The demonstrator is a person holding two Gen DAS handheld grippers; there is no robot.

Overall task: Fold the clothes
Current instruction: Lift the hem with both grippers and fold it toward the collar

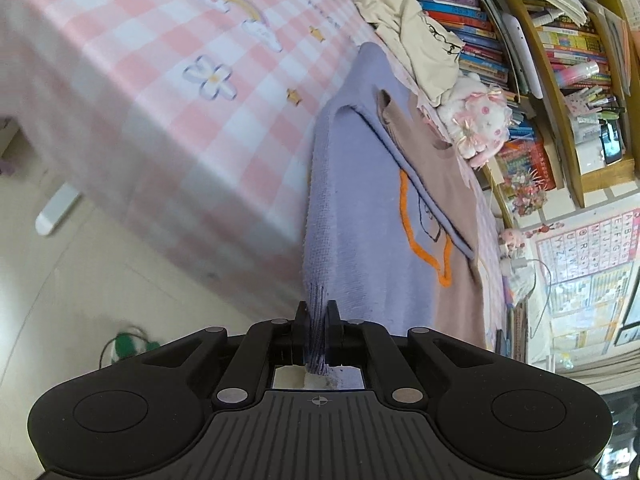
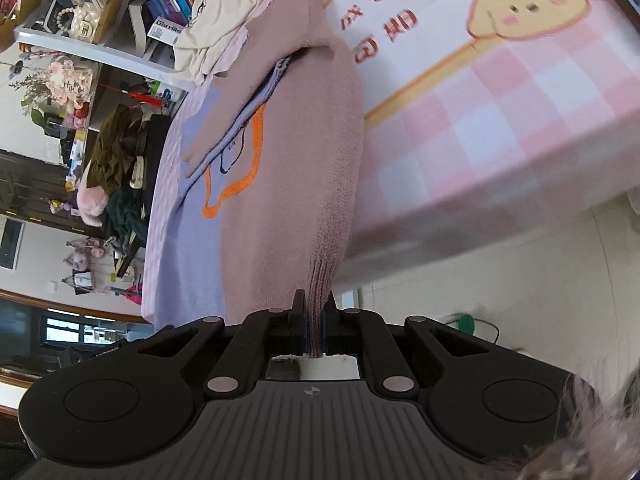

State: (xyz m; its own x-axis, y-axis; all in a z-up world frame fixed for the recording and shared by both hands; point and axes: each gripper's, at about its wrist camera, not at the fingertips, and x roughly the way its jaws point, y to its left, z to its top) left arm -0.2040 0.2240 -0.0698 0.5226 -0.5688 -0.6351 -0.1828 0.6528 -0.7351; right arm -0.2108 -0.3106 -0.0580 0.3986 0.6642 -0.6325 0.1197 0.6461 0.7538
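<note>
Two wrist views, close over their own fingers, angled down along the shared sweater (image 1: 360, 208) toward the bookshelf (image 1: 560, 60).

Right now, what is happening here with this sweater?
A person is folding a two-colour sweater on the bed with the pink checked cover. The left claw is shut on its ribbed hem at the purple side, and the right claw is shut on the hem at the pink side. A cream garment lies crumpled beyond it.

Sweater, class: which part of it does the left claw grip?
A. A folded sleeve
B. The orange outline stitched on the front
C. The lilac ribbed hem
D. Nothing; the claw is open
C: the left claw is shut on the ribbed lilac hem of the sweater.
</note>
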